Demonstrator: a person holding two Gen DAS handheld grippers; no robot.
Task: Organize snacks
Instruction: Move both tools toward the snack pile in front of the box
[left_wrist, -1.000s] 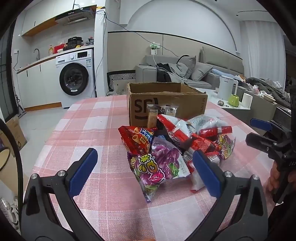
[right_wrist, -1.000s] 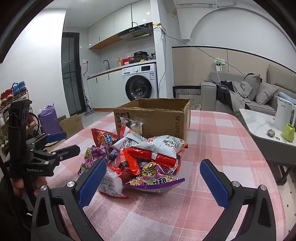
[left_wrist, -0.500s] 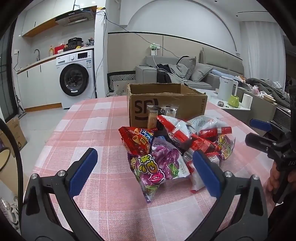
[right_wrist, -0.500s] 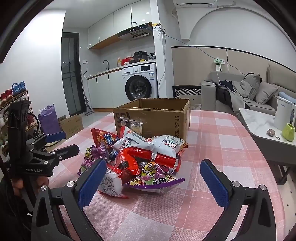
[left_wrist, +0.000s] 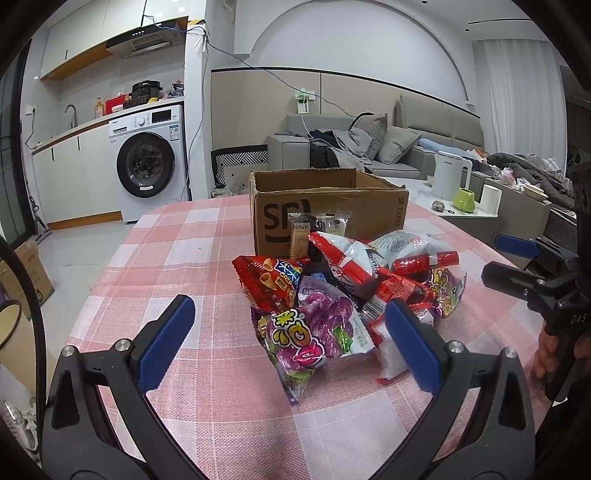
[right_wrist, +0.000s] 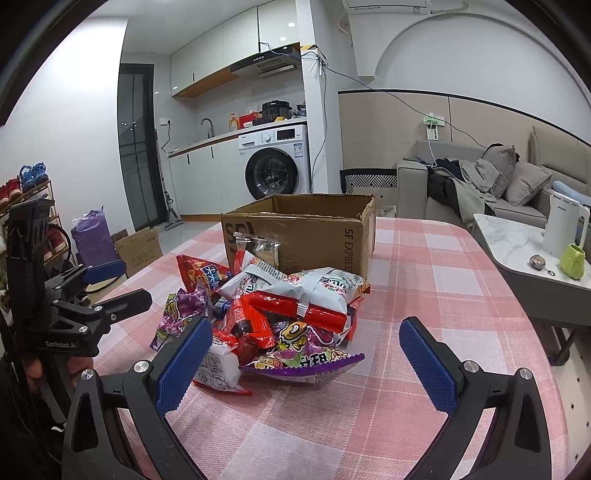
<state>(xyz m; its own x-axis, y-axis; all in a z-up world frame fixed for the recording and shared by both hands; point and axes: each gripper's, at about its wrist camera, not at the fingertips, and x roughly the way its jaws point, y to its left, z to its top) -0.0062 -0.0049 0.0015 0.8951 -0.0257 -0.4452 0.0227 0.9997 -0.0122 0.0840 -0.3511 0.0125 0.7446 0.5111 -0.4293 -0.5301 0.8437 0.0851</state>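
Note:
A heap of snack packets (left_wrist: 347, 291) (right_wrist: 273, 314) lies on the pink checked tablecloth (left_wrist: 184, 258) in front of an open cardboard box (left_wrist: 325, 206) (right_wrist: 306, 229). A purple packet (left_wrist: 314, 328) lies nearest in the left wrist view, with a red chip bag (left_wrist: 269, 280) behind it. My left gripper (left_wrist: 291, 343) hangs open just short of the purple packet, holding nothing. In the right wrist view my right gripper (right_wrist: 306, 360) stands open before the pile, also empty. Each gripper shows in the other's view, the right gripper (left_wrist: 517, 262) and the left gripper (right_wrist: 110, 284).
A white marble side table (right_wrist: 517, 240) with a kettle (right_wrist: 561, 229) and a green cup (right_wrist: 572, 260) stands right of the table. A washing machine (left_wrist: 147, 166) and a grey sofa (left_wrist: 369, 147) are behind. A hand (left_wrist: 546, 350) holds the right gripper's handle.

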